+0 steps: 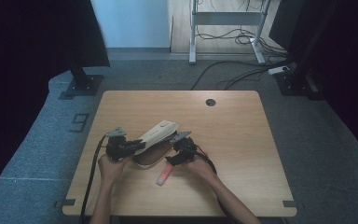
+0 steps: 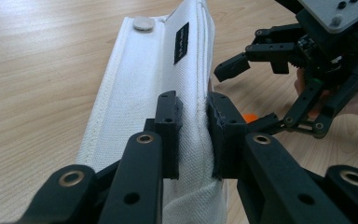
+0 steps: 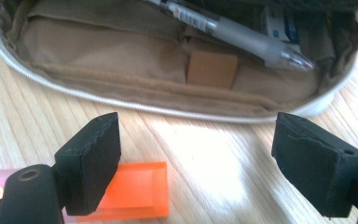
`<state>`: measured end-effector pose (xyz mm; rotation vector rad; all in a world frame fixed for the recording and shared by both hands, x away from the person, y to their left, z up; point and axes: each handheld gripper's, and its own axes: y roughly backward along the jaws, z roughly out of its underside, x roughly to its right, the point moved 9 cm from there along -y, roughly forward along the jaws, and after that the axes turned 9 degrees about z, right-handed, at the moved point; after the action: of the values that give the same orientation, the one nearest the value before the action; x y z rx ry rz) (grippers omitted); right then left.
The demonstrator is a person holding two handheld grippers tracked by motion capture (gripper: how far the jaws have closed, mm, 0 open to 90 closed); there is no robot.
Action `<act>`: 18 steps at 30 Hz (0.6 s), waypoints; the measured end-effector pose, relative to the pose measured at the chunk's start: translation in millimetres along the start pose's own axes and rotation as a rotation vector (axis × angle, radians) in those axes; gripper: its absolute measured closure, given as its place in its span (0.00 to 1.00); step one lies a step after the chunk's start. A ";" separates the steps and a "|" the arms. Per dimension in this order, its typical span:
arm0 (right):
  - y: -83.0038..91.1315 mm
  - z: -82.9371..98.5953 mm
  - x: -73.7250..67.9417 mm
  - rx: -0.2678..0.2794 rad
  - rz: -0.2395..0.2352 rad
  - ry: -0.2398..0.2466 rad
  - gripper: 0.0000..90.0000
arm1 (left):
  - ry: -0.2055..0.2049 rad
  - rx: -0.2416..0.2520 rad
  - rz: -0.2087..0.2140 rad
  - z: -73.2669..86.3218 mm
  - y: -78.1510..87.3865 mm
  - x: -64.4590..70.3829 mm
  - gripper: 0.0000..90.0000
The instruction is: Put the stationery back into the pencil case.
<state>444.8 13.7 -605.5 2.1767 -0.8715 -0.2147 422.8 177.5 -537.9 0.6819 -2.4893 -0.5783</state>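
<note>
Nearest the table's front edge, an orange highlighter [image 1: 164, 174] is being left flat on the wooden table [image 1: 242, 140], just in front of the pencil case. In the right gripper view its orange cap [image 3: 133, 189] is being partly covered by one jaw of the right gripper [image 3: 212, 163]. That gripper's jaws are being kept spread wide apart, w/ nothing between them, approx. over the highlighter and aimed at the case's open side.

Just behind, the white pencil case [image 1: 156, 135] is being held open: its beige lining [image 3: 98, 51] is being shown in the right gripper view, w/ a clear-barrelled pen [image 3: 242, 37] lying inside near the top and a small tan tab [image 3: 212, 69] below it.

The lid flap [image 2: 158, 79] of the case is being pinched by the left gripper [image 2: 193, 130], jaws clamped on the white fabric from both sides, and is being kept raised. A round snap [image 2: 143, 23] and a black label [image 2: 181, 43] are being seen further along the flap.

In the high view, both grippers are being held by the person's hands, left [image 1: 123, 145] and right [image 1: 179, 151], either side of the case.
</note>
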 end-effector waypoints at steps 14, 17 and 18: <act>19.8 23.2 6.0 0.007 -0.018 -0.020 0.17 | 0.000 -0.002 0.001 0.1 -0.7 0.5 0.84; 23.3 28.8 3.4 0.005 -0.024 -0.018 0.17 | 0.000 -0.002 0.002 0.3 -1.0 0.3 0.84; 24.1 30.6 2.9 0.003 -0.023 -0.017 0.17 | 0.000 -0.003 0.002 0.3 -1.1 0.3 0.84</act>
<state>422.1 -17.9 -609.1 2.1911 -0.8571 -0.2441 422.8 176.6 -538.7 0.6783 -2.4883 -0.5813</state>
